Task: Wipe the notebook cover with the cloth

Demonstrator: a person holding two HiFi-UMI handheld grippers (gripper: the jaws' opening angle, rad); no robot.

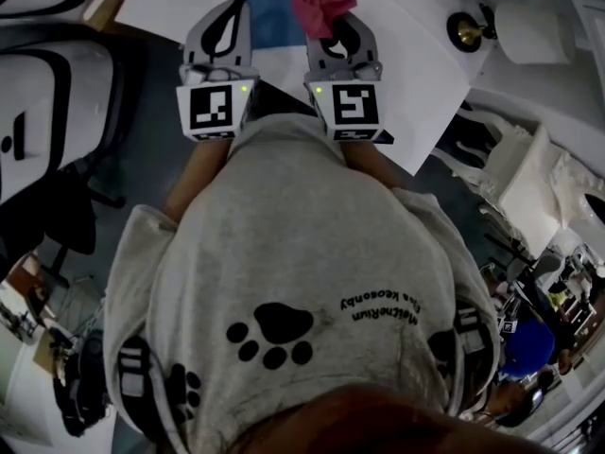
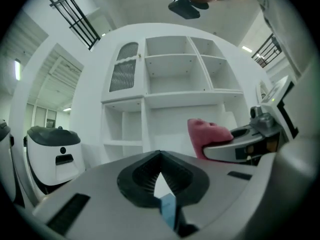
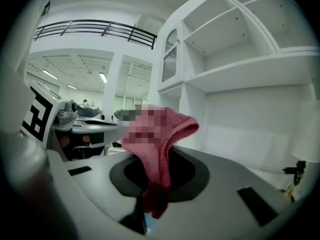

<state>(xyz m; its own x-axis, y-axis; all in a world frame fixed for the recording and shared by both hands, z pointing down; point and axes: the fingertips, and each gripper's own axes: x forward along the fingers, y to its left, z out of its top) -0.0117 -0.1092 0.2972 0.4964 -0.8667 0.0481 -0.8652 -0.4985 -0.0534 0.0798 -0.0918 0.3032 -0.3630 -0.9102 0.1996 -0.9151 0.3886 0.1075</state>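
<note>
Currently right tool (image 1: 340, 25) pinching crumpled pink cloth (image 1: 319, 2); left tool (image 1: 236, 9) pressed together, near blue notebook (image 1: 274, 12).

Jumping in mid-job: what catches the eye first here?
The pink cloth, bunched and clamped in the right gripper, stands out at top centre of the head view. Just left of it, the blue notebook lies on the white table, the left gripper shut and empty beside it.

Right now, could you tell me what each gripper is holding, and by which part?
The right gripper pinches the cloth near its middle; one end bunches out ahead. The left gripper is shut, empty.
</note>
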